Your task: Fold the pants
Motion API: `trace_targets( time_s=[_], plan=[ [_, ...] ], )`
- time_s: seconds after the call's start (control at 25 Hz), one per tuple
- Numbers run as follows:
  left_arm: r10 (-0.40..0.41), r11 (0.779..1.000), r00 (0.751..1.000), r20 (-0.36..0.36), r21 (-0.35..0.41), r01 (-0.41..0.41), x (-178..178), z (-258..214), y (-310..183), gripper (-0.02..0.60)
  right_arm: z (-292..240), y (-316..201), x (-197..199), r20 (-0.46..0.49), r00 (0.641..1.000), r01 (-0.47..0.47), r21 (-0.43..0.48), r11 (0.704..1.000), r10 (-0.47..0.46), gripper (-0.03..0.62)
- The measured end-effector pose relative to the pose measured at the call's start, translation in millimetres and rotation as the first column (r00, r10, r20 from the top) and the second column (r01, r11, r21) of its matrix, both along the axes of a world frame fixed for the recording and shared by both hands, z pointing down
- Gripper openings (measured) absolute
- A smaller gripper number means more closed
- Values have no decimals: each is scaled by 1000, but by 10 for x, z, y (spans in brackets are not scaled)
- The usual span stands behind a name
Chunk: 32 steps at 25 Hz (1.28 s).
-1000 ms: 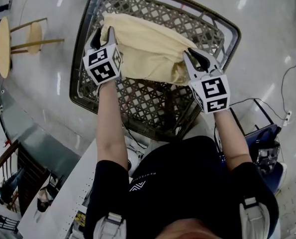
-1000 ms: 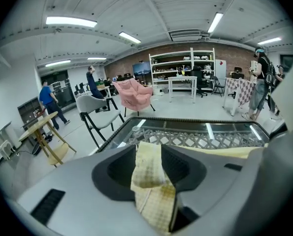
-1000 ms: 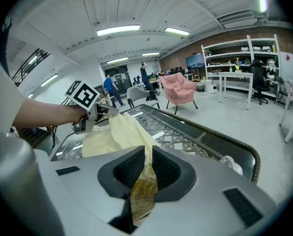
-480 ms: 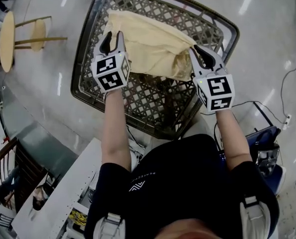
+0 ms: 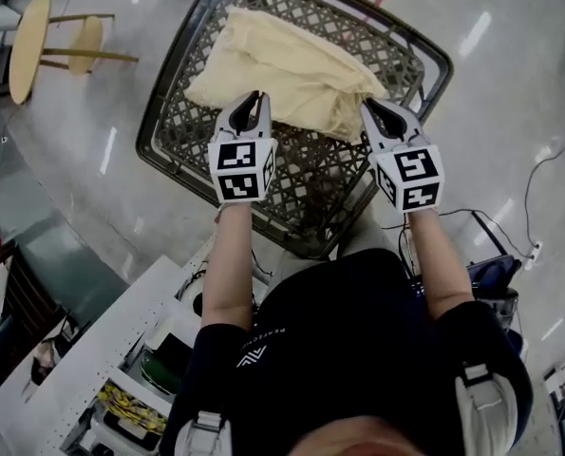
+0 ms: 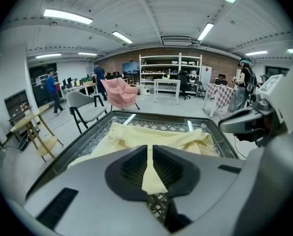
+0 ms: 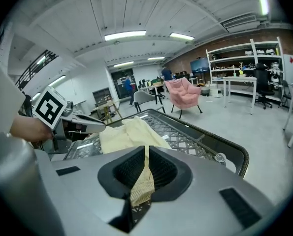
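The pale yellow pants [image 5: 282, 65] lie bunched on a dark lattice table [image 5: 159, 122]. My left gripper [image 5: 253, 101] sits at the cloth's near edge, left of the middle. Its jaws have just been closing, and a fold of the pants [image 6: 151, 173] is pinched between them. My right gripper [image 5: 371, 110] is shut on the pants' near right corner, and a strip of cloth [image 7: 142, 181] hangs through its jaws. In the right gripper view the left gripper [image 7: 80, 123] shows at the left, beside the cloth.
A round wooden stool [image 5: 30, 46] stands on the floor left of the table. A white shelf unit [image 5: 102, 359] is at my lower left. Cables [image 5: 510, 231] run on the floor at the right. A pink chair [image 6: 120, 93] and several people are beyond the table.
My left gripper let go of the far left corner, moved right and nearer, and closed at the near edge. The pants' left side now lies on the table. The right gripper keeps its hold.
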<state>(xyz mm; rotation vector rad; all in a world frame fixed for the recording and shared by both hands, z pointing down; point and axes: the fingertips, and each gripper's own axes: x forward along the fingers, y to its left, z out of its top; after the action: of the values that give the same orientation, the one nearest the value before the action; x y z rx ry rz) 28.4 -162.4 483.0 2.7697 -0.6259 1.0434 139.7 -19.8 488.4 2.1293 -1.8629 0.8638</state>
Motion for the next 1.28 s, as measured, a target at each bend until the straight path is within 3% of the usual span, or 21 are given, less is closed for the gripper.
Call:
trace_targets(
  time_s=[0.32, 0.56, 0.92, 1.28],
  plan=[
    [-7, 999, 1000, -30, -42, 5, -228, -97, 481, 33, -78, 53, -217, -16, 996, 88, -14, 996, -88, 44],
    [71, 997, 997, -41, -36, -73, -330, -214, 892, 32, -253, 143, -442, -32, 994, 103, -10, 995, -104, 44],
    [119, 992, 990, -82, -37, -123, -655, -387, 1403, 32, -513, 390, -816, -66, 990, 123, -22, 992, -124, 44],
    [83, 995, 989, -122, -53, -90, -1104, -434, 1699, 32, -647, 609, -1291, -79, 985, 151, -20, 988, -153, 44]
  ],
)
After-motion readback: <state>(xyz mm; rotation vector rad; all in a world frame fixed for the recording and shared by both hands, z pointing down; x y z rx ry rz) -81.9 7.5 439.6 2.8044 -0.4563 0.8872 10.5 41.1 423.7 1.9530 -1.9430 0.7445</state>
